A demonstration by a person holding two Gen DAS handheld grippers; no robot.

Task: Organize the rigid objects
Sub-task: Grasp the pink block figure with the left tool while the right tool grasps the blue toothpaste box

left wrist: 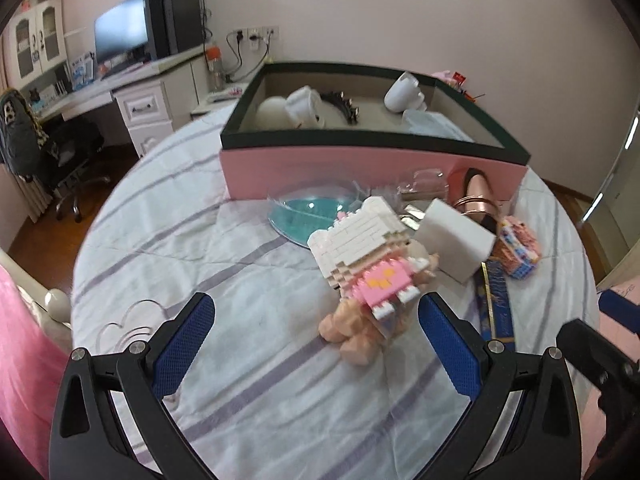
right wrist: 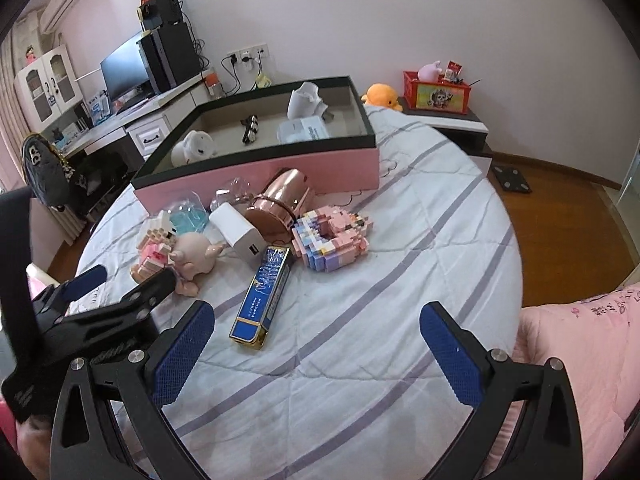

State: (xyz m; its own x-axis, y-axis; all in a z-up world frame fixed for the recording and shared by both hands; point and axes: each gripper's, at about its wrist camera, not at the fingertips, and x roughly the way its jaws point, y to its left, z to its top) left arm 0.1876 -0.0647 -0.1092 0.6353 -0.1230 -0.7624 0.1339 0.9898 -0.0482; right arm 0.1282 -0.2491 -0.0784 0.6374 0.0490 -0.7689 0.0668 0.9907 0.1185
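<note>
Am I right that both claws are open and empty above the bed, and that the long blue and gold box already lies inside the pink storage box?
Not quite: the blue and gold box lies on the bedspread, outside the pink storage box, as the right wrist view shows. Both claws are indeed open and empty.

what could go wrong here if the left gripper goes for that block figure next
1. The block figure rests on the peach pig toy and touches the white charger block; closing the left hand-held gripper might drag those along or snap bricks off.
2. The rose-gold cylinder lies on its side by the pink box and could roll if bumped.
3. The right hand-held gripper, open nearby, could collide with the left.
</note>
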